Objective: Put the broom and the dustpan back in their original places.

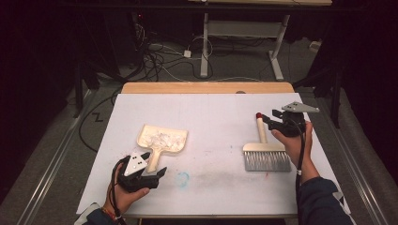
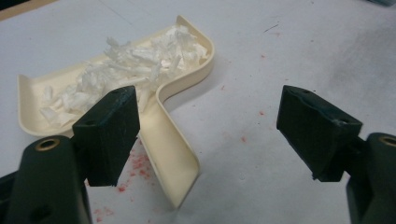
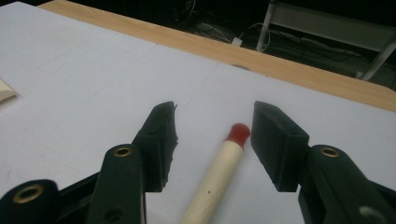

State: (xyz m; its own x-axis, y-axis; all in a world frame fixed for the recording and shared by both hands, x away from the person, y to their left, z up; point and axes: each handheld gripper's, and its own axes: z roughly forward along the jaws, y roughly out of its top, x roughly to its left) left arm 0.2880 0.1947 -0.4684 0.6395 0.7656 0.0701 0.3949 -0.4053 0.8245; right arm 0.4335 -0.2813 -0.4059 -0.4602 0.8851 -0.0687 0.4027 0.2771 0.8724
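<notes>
A cream dustpan (image 1: 177, 136) (image 2: 196, 74) lies left of centre on the white sheet, with white paper shreds (image 1: 162, 139) (image 2: 130, 65) piled in it. Its handle (image 2: 170, 154) points toward my left gripper (image 1: 157, 167) (image 2: 215, 126), which is open; the handle lies loose between the jaws, close to the left one. On the right lies a brush (image 1: 266, 158) with grey bristles and a pale wooden handle (image 1: 261, 132) (image 3: 212, 184) ending in a red tip (image 3: 237, 132). My right gripper (image 1: 265, 121) (image 3: 217, 125) is open, its jaws on either side of that handle's end with gaps on both sides.
A white sheet (image 1: 211, 117) covers the table, with a bare wooden strip (image 1: 206, 87) at the far edge. A faint blue mark (image 1: 183, 179) and red specks (image 2: 128, 163) lie on the sheet. Beyond the table, cables (image 1: 159, 56) and a white desk frame (image 1: 204, 47) stand on the floor.
</notes>
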